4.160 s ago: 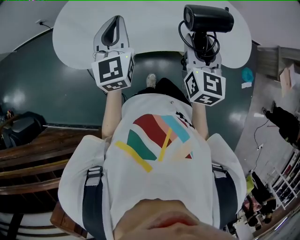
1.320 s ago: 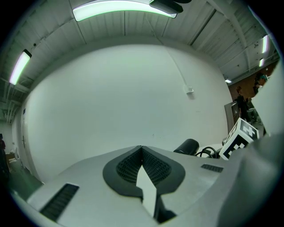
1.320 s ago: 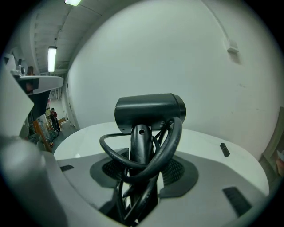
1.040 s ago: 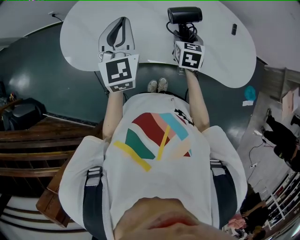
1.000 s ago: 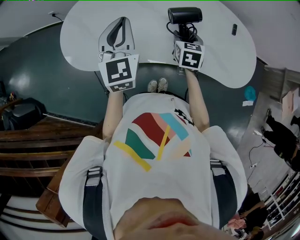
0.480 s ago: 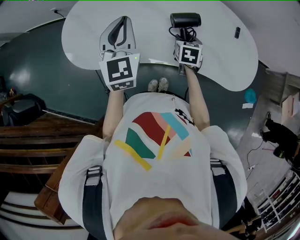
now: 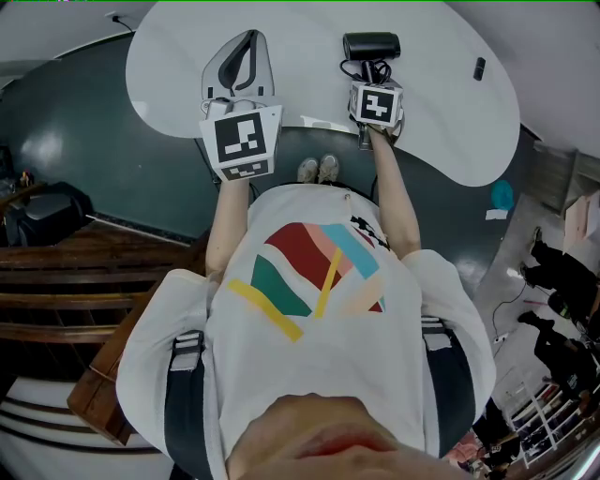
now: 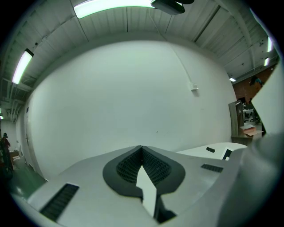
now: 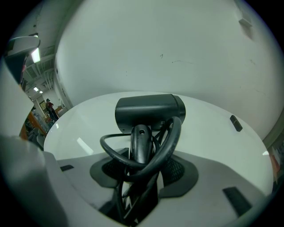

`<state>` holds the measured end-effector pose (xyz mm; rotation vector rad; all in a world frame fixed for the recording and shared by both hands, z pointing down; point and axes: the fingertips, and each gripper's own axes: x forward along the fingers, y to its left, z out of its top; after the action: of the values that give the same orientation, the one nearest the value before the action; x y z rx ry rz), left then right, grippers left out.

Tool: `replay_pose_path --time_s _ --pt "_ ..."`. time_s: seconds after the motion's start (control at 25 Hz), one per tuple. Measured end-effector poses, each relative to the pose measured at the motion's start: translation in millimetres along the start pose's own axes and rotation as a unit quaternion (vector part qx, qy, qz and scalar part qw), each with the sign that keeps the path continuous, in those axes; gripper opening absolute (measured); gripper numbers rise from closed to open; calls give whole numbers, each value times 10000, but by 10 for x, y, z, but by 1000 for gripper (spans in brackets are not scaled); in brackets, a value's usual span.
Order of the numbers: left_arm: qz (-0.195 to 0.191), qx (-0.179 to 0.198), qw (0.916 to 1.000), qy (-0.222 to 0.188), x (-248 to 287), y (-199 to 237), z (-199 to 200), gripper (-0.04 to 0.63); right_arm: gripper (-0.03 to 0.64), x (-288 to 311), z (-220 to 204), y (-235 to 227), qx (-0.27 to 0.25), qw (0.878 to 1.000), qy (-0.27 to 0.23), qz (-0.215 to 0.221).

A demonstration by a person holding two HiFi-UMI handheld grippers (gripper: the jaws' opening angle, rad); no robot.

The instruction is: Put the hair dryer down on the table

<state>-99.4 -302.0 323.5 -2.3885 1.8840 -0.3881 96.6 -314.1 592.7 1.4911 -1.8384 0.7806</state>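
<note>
Soft, even indoor light. Ceiling light strips (image 8: 115, 5) glow in the left gripper view. The white table (image 7: 309, 37) reads bright, with a small glare streak (image 9: 82, 144) in the right gripper view. The black hair dryer (image 9: 148, 111) shows little surface detail. Fisheye bending and dark corners frame both gripper views, and the nearest foreground is soft.

A rounded white table (image 7: 169, 66) is seen across the top of the head view, set on a dark green glossy floor (image 7: 84, 159) where a few light spots are reflected. Brown wooden steps (image 7: 75, 300) are stacked at the lower left, pretty dim. In the left gripper view a plain white wall (image 8: 111, 97) is shown under a ribbed ceiling (image 8: 213, 31), lit by long strip lights (image 8: 115, 5).
</note>
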Motion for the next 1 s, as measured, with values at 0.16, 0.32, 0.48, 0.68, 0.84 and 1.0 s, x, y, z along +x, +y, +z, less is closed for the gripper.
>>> replay_pose_path --time_s 0.16,0.32,0.48,0.68,0.84,1.0 --pt "1 -1 10000 35 22 -9 -38 15 216 48 -45 7 15 10000 61 23" --pt "2 -4 10000 46 32 10 -54 15 216 76 -50 22 1 9999 107 14" --pt "-1 -12 10000 63 51 11 -63 15 216 99 -46 8 -39 9998 169 -37" --pt "-13 -20 10000 61 66 29 -68 15 216 132 -40 27 -93 9997 236 -51" --pt "-33 -41 9999 101 56 15 -101 15 218 138 -100 17 31 9994 354 8" --pt "-34 -42 9999 92 91 29 -105 15 218 159 -91 10 46 9994 341 -1"
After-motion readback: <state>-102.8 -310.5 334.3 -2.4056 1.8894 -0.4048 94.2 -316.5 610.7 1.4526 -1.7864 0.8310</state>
